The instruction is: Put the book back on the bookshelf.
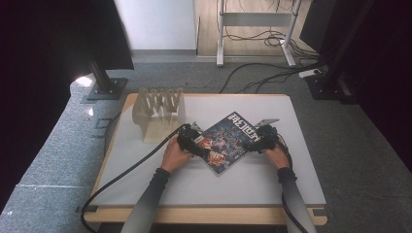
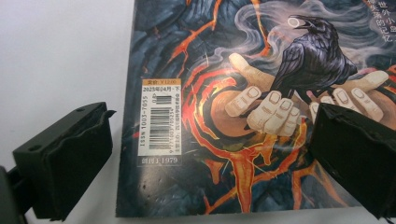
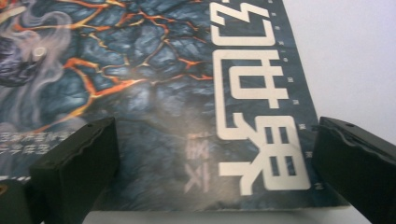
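We straddle magazine edges w/ both grippers, left & right, jaws spread. Thin, floppy, glossy-slick; we'd pinch near edges.

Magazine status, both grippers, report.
Left gripper open, jaws astride the magazine corner by the barcode. Right gripper open over its title edge. Magazine flat on table. Wooden rack behind, clear.

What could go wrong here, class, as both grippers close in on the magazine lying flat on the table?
1. The magazine lies flat on the table, so the open left gripper may only pinch the cover and crease it.
2. The right gripper, also open, straddles one edge; uneven lifting could bend or tear pages.
3. The wooden rack stands close by and could be knocked.
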